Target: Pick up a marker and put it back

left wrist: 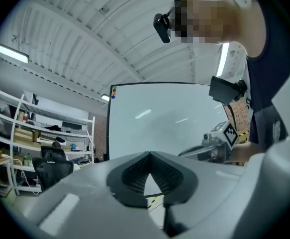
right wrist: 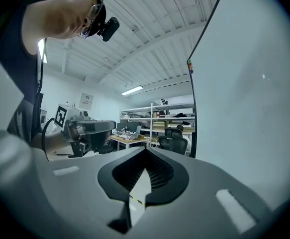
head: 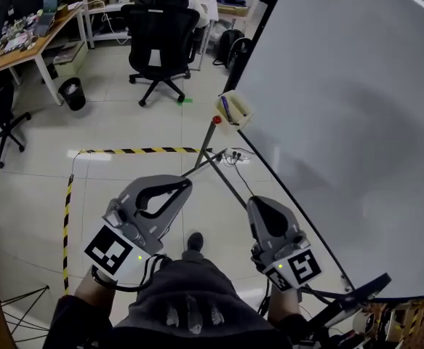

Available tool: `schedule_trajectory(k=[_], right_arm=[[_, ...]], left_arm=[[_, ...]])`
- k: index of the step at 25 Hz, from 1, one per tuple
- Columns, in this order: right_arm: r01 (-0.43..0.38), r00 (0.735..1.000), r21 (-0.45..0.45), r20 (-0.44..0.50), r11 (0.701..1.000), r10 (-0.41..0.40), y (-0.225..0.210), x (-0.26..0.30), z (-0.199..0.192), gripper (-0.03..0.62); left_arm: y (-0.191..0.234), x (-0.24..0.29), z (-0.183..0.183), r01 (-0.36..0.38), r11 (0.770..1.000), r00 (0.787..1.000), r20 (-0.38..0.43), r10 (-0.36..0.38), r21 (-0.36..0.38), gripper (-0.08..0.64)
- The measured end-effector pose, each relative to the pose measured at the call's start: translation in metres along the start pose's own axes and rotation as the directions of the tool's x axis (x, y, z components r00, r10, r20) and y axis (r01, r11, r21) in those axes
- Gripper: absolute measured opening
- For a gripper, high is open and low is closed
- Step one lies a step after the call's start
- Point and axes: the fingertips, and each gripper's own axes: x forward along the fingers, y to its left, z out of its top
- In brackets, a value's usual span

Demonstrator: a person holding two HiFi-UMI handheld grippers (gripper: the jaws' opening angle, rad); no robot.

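Both grippers empty, marker not yet picked up.

The left gripper (head: 185,186) and the right gripper (head: 258,203) sit low in front of the person, each with its jaws closed together on nothing. Well apart from them, ahead, a small holder (head: 238,112) hangs at the edge of the whiteboard (head: 357,122), with a marker (head: 225,108) standing in it. By this, the reach, the pick and the return all seem left to do.

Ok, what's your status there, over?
Left gripper and right gripper: jaws shut, empty. Marker in holder at whiteboard edge, ahead, untouched. Nothing seen in the way.
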Motion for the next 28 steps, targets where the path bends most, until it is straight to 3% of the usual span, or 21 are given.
schedule_trajectory(k=[9, 17, 22, 25, 28], right_arm=[[-0.067, 0.998, 0.002, 0.012, 0.998, 0.067, -0.072, 0.079, -0.001, 0.0], [-0.125, 0.992, 0.009, -0.033, 0.992, 0.125, -0.125, 0.13, -0.024, 0.001], [-0.065, 0.994, -0.011, -0.09, 0.998, 0.064, -0.152, 0.159, -0.057, 0.035], [-0.012, 0.994, -0.032, -0.113, 0.999, 0.008, -0.167, 0.18, -0.078, 0.139], [0.055, 0.987, -0.048, -0.152, 0.997, -0.062, -0.18, 0.193, -0.103, 0.169]], left_arm=[[0.067, 0.073, -0.019, -0.031, 1.0, 0.999, -0.031, 0.031, 0.0, 0.006], [0.113, 0.122, -0.041, -0.118, 0.993, 0.991, -0.071, 0.118, -0.003, 0.006], [0.148, 0.132, -0.058, -0.133, 0.991, 0.987, -0.101, 0.129, -0.033, 0.006], [0.167, 0.142, -0.07, -0.096, 0.994, 0.991, -0.102, 0.091, -0.049, 0.006], [0.184, 0.154, -0.082, -0.042, 0.996, 0.992, -0.119, 0.033, -0.073, 0.006]])
